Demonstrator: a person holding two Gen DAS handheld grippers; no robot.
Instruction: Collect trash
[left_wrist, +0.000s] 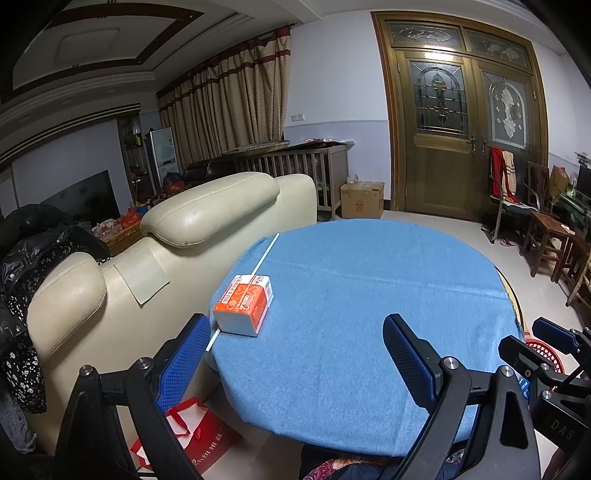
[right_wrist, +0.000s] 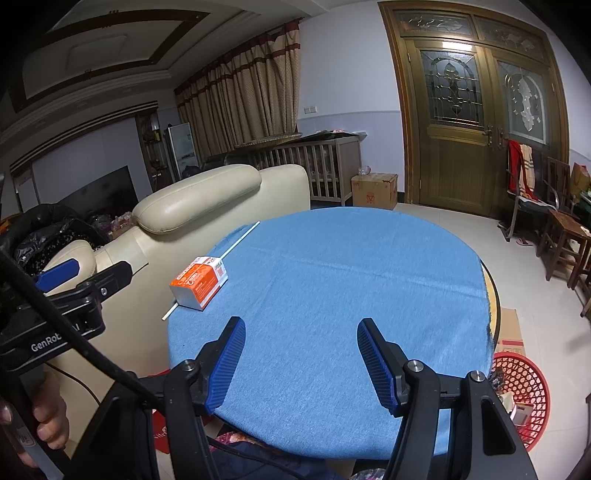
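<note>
An orange and white carton (left_wrist: 243, 306) lies on the left side of the round table under a blue cloth (left_wrist: 369, 295); it also shows in the right wrist view (right_wrist: 199, 282). A thin white stick (left_wrist: 264, 254) lies under it along the table's left edge, also seen in the right wrist view (right_wrist: 238, 242). My left gripper (left_wrist: 295, 339) is open and empty, just in front of the carton. My right gripper (right_wrist: 301, 354) is open and empty over the near part of the table (right_wrist: 351, 288). A red mesh basket (right_wrist: 524, 391) stands on the floor at the right, with some items inside.
A cream leather sofa (left_wrist: 177, 236) stands close to the table's left. A red gift bag (left_wrist: 199, 439) lies on the floor below. Wooden stools and chairs (right_wrist: 565, 236) stand at the right. A cardboard box (right_wrist: 373, 190) sits by the door.
</note>
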